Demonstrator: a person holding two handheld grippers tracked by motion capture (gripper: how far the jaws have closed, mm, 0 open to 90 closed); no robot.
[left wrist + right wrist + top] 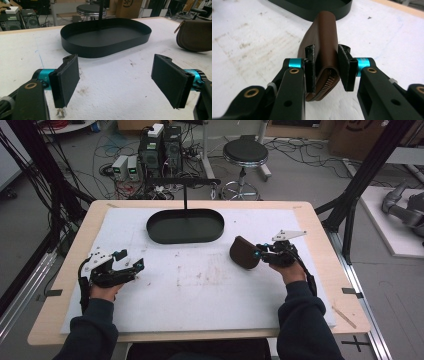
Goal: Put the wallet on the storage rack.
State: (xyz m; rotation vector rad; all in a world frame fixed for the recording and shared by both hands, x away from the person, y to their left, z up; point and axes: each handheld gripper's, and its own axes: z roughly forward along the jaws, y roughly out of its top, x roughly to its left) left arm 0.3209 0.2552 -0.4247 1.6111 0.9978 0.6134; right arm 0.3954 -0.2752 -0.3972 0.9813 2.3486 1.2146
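High view: a person is sitting at the near edge of the tabletop, a tool in each hand, both forearms in dark sleeves.
Left tool: it is hovering near the left edge, its jaws standing wide apart with nothing between them; the left gripper view is showing bare white mat in the gap.
Right tool: it is clamping a brown zip pouch edge-up, the zip facing the camera.
Pouch position: it is sitting right of centre, just near of the tray's right end, apart from it.
Black oval tray: it is lying toward the far edge, around the middle.
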